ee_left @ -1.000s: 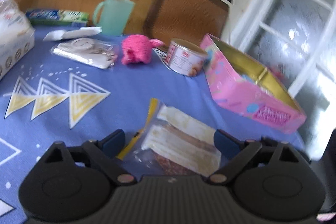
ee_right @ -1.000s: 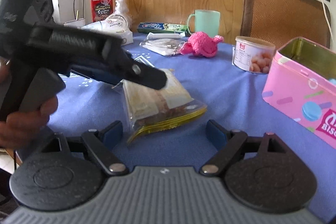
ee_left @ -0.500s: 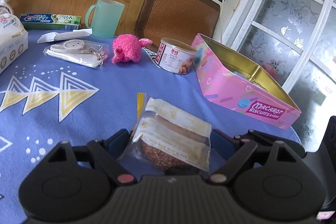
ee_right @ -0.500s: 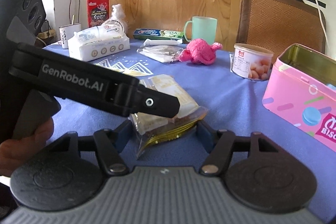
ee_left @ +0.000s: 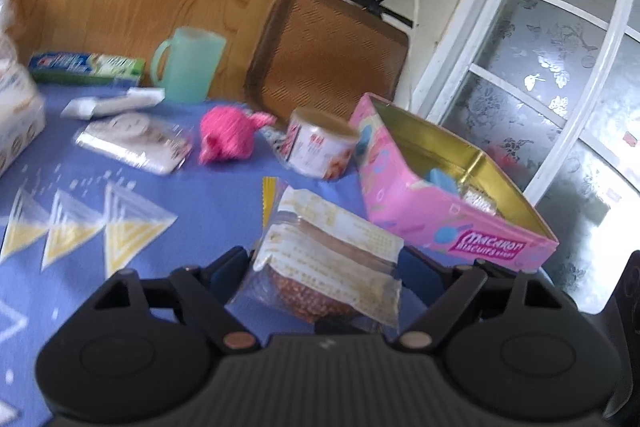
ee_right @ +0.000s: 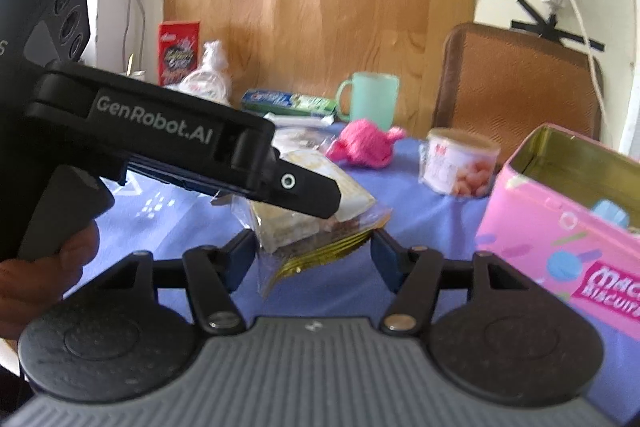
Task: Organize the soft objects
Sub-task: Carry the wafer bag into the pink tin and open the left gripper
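A clear zip bag (ee_left: 328, 247) with beige and brown soft pieces inside hangs just above the blue tablecloth (ee_left: 120, 187). My left gripper (ee_left: 324, 263) has its jaws closing, pads pressed on the bag's two sides. In the right wrist view the left gripper (ee_right: 316, 193) reaches in from the left over the bag (ee_right: 320, 231). My right gripper (ee_right: 313, 247) grips the same bag at its two ends, one pad against the yellow zip edge. A pink knitted toy (ee_left: 228, 139) lies farther back. The open pink biscuit tin (ee_left: 460, 223) stands to the right.
A small food can (ee_left: 320, 147), a green mug (ee_left: 188, 67), a flat clear pouch (ee_left: 132, 143), a toothpaste box (ee_left: 86, 67) and a tissue pack (ee_left: 12, 123) are on the table. A brown chair (ee_left: 328, 55) stands behind. A hand (ee_right: 40, 275) holds the left gripper.
The bag lay flat on the cloth between open fingers. Both grippers have since closed onto it and it has come up off the table.
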Tool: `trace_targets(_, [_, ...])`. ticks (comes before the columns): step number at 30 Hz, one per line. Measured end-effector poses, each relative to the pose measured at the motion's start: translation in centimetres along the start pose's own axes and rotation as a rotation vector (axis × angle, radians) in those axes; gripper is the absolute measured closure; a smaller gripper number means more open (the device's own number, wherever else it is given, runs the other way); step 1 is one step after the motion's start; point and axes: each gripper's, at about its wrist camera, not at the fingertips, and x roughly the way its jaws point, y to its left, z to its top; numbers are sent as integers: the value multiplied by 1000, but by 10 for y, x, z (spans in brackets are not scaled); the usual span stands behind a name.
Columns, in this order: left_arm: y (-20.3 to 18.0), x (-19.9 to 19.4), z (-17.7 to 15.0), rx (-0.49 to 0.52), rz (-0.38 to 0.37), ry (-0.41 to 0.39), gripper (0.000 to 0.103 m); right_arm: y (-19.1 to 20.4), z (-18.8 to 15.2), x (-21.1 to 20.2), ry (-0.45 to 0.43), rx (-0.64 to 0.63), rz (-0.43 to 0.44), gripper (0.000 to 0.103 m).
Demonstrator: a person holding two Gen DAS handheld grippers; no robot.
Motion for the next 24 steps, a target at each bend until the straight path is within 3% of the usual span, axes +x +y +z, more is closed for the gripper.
trace_targets(4, [-24,12,25,71,-24,-20,18,-20,12,-9,-59,12,-68,37])
trace_targets(6, [-40,22,38,111,-55,-28,18,-34,19,-14,-90,16,-108,51])
trace_targets(7, [-48,28,44,123,-75,-26,18,-41,22,-16,-99,17,-147,52])
trace_targets(15, [-113,108,82,194,-141,3,18,-112,27,-21,-142,112,-329,52])
trace_targets(20, [-127,156,96,163,-71,55,18,-160,25,2,-83,126,-549,50])
trace_targets(24, [-118,142,95,155,-36,-3,15,-179,16,-3,-89,211,-536,50])
